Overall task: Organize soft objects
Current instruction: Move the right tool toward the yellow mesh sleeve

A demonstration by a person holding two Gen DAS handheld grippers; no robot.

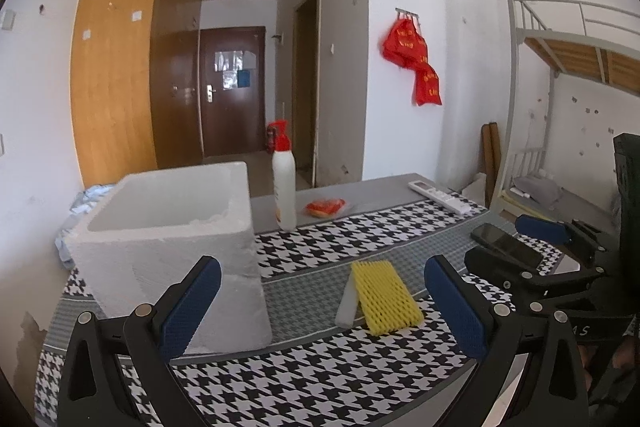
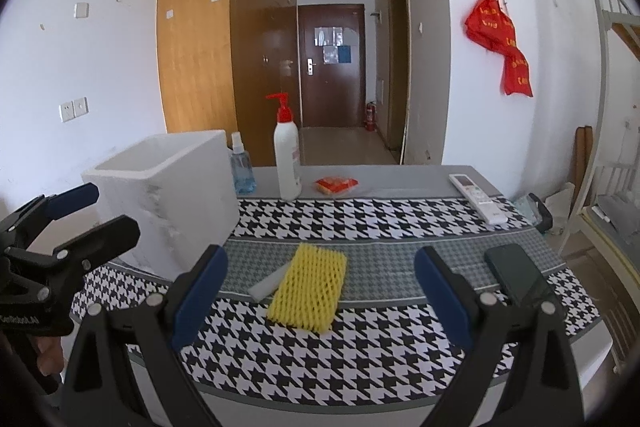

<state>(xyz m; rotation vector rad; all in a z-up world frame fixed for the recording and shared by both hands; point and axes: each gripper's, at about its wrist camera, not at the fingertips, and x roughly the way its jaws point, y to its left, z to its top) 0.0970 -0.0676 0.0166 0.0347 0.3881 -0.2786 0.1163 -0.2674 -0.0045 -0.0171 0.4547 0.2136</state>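
A yellow foam net sleeve lies flat on the houndstooth cloth, with a white foam strip tucked under its left edge. A white styrofoam box stands open-topped to the left. My left gripper is open and empty, hovering just short of the sleeve and beside the box; it also shows at the left of the right wrist view. My right gripper is open and empty, with the sleeve between its fingers' line of sight; it shows at the right of the left wrist view.
A white pump bottle, a blue spray bottle and a red-orange packet stand along the table's far side. A white remote and a dark phone lie at the right.
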